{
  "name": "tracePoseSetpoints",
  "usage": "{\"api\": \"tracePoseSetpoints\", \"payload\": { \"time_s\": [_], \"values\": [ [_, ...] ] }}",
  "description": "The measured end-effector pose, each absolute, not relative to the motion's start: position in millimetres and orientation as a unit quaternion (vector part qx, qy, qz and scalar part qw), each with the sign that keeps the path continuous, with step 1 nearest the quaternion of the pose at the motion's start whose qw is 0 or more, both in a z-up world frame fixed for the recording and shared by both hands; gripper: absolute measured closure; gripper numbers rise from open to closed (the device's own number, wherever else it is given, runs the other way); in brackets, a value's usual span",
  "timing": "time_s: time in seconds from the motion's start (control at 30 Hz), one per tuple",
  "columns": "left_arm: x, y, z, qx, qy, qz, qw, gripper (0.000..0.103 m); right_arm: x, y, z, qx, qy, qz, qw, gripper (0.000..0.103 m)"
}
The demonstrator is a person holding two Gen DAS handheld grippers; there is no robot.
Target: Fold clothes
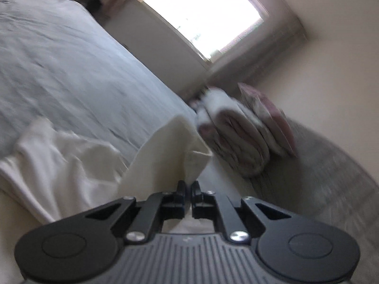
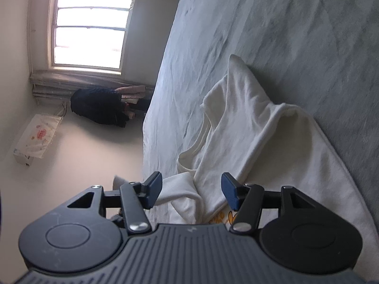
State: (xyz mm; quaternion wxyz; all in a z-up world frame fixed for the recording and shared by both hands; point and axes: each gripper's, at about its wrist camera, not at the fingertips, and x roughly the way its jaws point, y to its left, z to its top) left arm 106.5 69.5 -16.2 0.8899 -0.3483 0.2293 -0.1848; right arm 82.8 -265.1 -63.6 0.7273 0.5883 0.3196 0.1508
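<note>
A cream-white garment (image 1: pixel 71 161) lies crumpled on the grey bedsheet (image 1: pixel 71 71). My left gripper (image 1: pixel 188 187) is shut on a fold of the garment, and the pinched cloth stands up in a peak just beyond the fingertips. The left wrist view is blurred by motion. In the right wrist view the same garment (image 2: pixel 255 142) spreads across the sheet (image 2: pixel 284 35), with a yellow print showing near the gripper's base. My right gripper (image 2: pixel 191 184) is open just above a bunched part of the garment, and its blue pads press on nothing.
A stack of folded pink-and-white bedding (image 1: pixel 239 137) sits at the bed's end. A bright window (image 2: pixel 90 26) is in the far wall. A dark bag (image 2: pixel 99 106) and a cloth-covered box (image 2: pixel 35 139) lie beside the bed.
</note>
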Motion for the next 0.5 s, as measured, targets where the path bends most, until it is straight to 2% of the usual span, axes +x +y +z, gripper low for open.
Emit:
{"api": "tracePoseSetpoints", "payload": {
  "time_s": [0.13,0.27,0.33,0.5],
  "values": [
    [110.4,47.2,-28.0,-0.312,0.276,-0.234,0.879,0.098,86.2,-269.7,-70.5,0.608,0.312,0.145,0.715,0.043],
    [120.7,37.3,-40.5,-0.299,0.332,-0.269,0.853,0.092,88.2,-272.8,-78.7,0.621,0.31,0.133,0.708,0.043],
    [122.4,43.5,-38.8,-0.305,0.332,-0.265,0.852,0.075,88.1,-274.4,-81.6,0.623,0.311,0.126,0.707,0.043],
    [121.8,66.8,-26.2,-0.311,0.324,-0.268,0.852,0.063,84.7,-278.5,-76.3,0.623,0.3,0.122,0.712,0.043]
  ]
}}
